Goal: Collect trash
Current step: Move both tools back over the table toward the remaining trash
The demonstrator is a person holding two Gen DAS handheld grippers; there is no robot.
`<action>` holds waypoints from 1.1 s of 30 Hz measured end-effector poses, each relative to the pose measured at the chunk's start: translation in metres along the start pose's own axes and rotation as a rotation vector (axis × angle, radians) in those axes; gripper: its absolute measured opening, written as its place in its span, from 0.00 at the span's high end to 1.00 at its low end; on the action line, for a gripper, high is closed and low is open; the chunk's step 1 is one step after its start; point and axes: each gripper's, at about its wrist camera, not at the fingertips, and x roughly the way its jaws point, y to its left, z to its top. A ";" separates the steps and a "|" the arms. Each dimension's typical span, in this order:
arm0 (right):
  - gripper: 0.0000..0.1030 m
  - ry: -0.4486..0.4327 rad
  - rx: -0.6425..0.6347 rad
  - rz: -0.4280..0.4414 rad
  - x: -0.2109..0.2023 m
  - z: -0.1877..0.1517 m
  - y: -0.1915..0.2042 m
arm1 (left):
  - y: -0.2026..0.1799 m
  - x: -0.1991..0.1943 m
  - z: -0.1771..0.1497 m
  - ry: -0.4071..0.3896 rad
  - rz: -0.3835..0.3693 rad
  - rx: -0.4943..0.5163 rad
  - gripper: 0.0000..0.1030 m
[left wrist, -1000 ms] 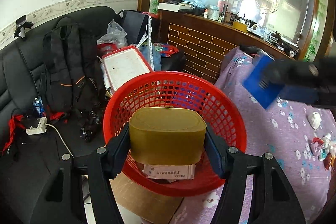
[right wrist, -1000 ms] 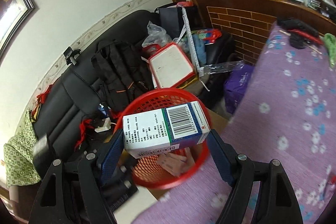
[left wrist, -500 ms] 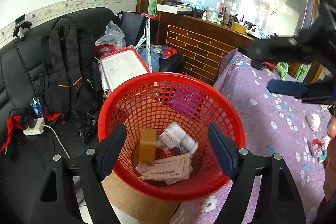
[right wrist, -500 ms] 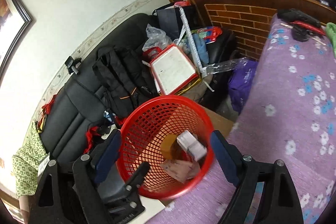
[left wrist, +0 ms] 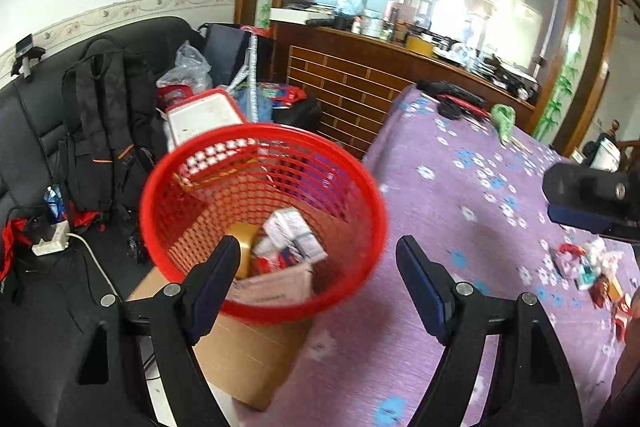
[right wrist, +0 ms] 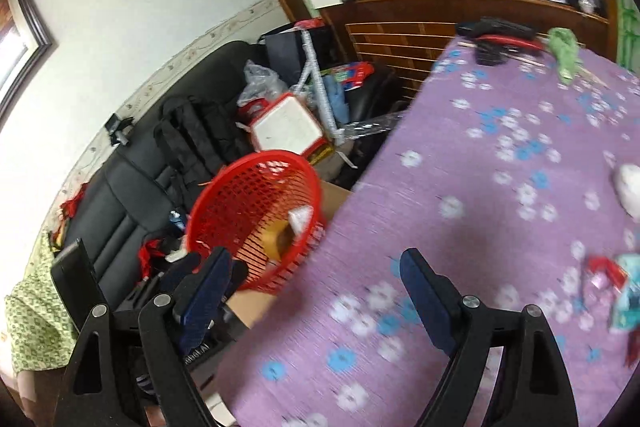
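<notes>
Both grippers stand spread wide with nothing between their jaws. Ahead of the left gripper (left wrist: pixel 316 259) sits a red basket (left wrist: pixel 360 195) on a cardboard box (left wrist: pixel 248 359), with a backpack (left wrist: pixel 108 131) on the sofa beyond it. Inside the basket lie a tan container (left wrist: pixel 244 247) and a small box (left wrist: pixel 292 231). Scraps of trash (right wrist: pixel 616 287) lie on the purple tablecloth (right wrist: pixel 500 187), right of the right gripper (right wrist: pixel 316 275).

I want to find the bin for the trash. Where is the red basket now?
In the left wrist view the red basket stands on a cardboard box, between the black sofa and the purple table.
</notes>
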 end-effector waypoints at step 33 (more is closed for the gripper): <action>0.14 -0.250 0.675 -0.537 -0.254 -0.164 -0.298 | -0.223 -0.022 -0.056 0.098 -0.256 0.390 0.23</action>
